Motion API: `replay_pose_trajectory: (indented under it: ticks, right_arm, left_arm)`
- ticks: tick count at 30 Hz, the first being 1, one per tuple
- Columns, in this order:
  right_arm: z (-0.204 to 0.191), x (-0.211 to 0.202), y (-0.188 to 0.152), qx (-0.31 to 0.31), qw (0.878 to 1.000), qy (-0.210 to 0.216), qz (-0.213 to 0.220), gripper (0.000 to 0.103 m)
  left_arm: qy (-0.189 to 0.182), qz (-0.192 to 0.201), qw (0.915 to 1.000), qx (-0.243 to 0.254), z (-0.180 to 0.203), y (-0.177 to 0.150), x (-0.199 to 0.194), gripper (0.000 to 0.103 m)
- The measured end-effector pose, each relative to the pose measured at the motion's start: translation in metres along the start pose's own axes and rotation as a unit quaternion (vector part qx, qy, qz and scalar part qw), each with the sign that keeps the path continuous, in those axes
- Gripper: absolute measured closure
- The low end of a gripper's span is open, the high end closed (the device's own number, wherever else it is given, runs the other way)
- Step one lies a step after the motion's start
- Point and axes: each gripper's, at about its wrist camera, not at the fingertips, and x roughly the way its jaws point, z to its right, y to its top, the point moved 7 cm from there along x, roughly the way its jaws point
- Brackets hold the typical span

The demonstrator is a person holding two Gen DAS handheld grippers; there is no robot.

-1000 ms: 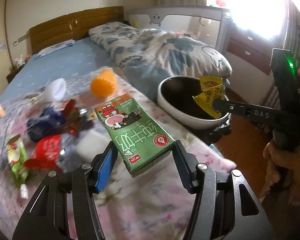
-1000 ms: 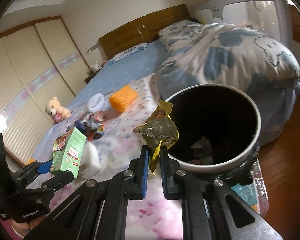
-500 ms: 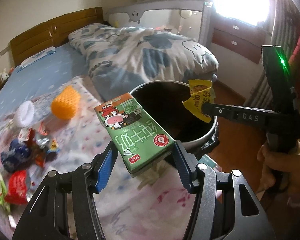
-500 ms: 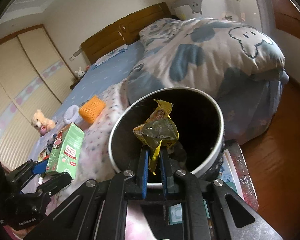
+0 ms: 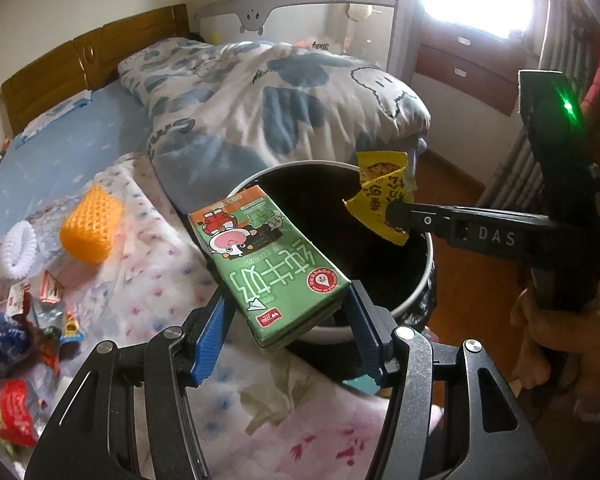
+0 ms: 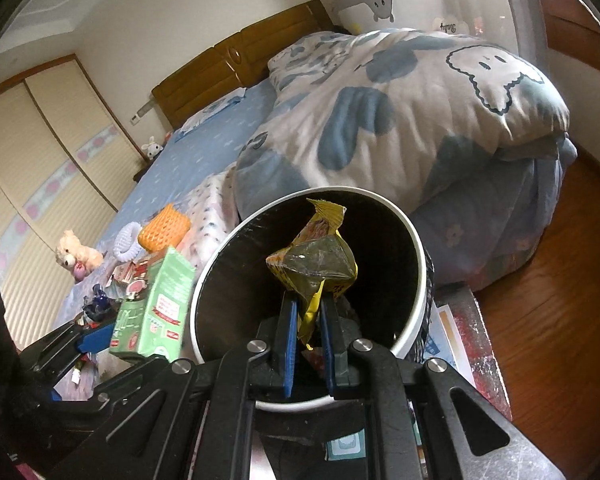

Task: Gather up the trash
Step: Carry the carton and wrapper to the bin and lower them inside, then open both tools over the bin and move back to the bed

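My left gripper is shut on a green milk carton and holds it at the near left rim of the round trash bin. The carton also shows in the right wrist view. My right gripper is shut on a crumpled yellow snack wrapper and holds it over the bin's dark opening. In the left wrist view the wrapper hangs from the right gripper above the bin's far right side.
More trash lies on the flowered blanket at the left: an orange foam net, a white foam ring, red and blue wrappers. A bunched quilt lies behind the bin. Wooden floor is to the right.
Both grippers have moved toward the bin with their loads. The wrapper now hangs over the bin's opening, and the carton has reached its near rim.
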Motion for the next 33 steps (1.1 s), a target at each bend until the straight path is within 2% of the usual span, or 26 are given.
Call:
replay_pose_trajectory:
  ticks: [18,19,20,21,23,25,32,33]
  right_arm:
    - [0.011,0.014,0.010,0.001,1.000,-0.012,-0.013,0.087]
    - [0.012,0.014,0.010,0.000,1.000,-0.012,-0.013,0.083]
    - [0.012,0.014,0.011,0.001,1.000,-0.015,-0.013,0.074]
    - [0.012,0.014,0.011,0.003,1.000,-0.018,-0.012,0.069]
    - [0.014,0.012,0.012,0.007,1.000,-0.022,-0.008,0.056]
    - [0.012,0.008,0.013,0.006,1.000,-0.022,-0.002,0.053]
    - [-0.006,-0.007,0.008,0.011,0.999,-0.018,0.025,0.025]
    - [-0.011,-0.008,0.006,0.009,0.999,-0.016,0.029,0.024]
  left_arm:
    - [-0.010,-0.007,0.9999,0.000,0.006,0.015,0.019,0.045]
    - [-0.012,-0.009,0.9999,-0.002,0.006,0.014,0.018,0.038]
    - [-0.012,-0.009,0.9999,-0.005,0.006,0.013,0.018,0.028]
    - [-0.009,-0.006,0.9999,-0.008,0.004,0.013,0.016,0.024]
    - [-0.009,0.000,0.9998,-0.016,0.000,0.012,0.011,0.023]
    - [-0.005,0.000,0.9996,-0.026,-0.005,0.008,0.006,0.022]
    - [0.013,0.008,0.9969,-0.077,-0.033,-0.024,-0.023,0.021]
    - [0.018,0.009,0.9964,-0.083,-0.038,-0.031,-0.027,0.021]
